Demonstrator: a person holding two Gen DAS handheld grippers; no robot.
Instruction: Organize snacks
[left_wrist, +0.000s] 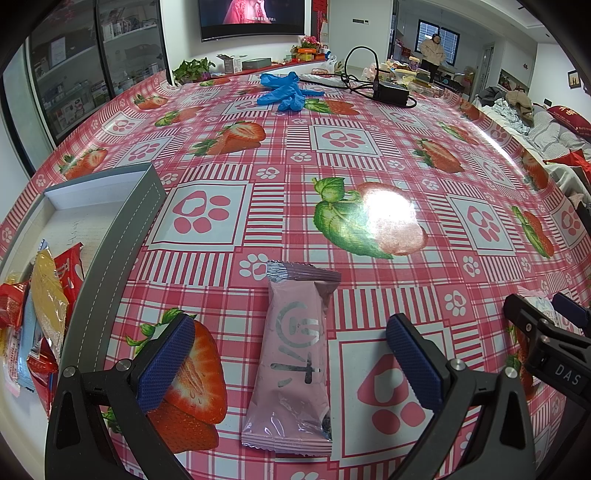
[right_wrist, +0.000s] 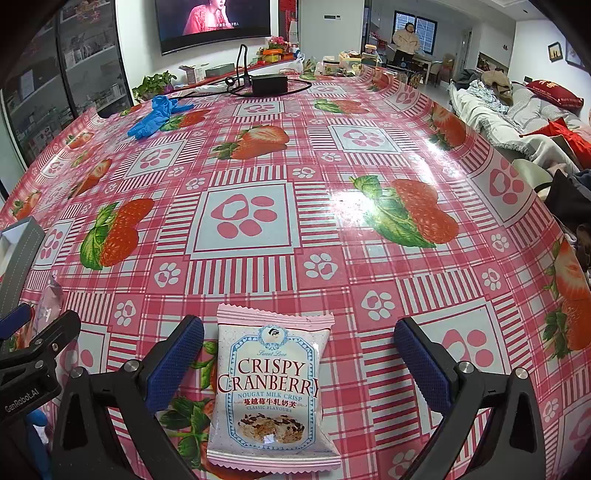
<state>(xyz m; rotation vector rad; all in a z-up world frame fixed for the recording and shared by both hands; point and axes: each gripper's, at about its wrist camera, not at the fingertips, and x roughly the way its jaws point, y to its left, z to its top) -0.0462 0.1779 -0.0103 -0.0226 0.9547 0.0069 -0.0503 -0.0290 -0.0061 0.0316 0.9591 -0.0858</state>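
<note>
Pink foil snack bar packet (left_wrist: 295, 354) lies between the spread fingers of the left gripper (left_wrist: 291, 358); the right gripper (right_wrist: 299, 362), equally wide, straddles a white cranberry nougat packet (right_wrist: 271, 391).

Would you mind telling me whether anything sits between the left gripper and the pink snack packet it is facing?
Nothing visible does: the pink snack packet lies flat between the open left gripper fingers.

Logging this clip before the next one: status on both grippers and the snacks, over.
Left gripper open, straddling pink snack bar. Right gripper open around Crispy Cranberry packet. Grey box at left already holds snacks. Nothing in the way.
</note>
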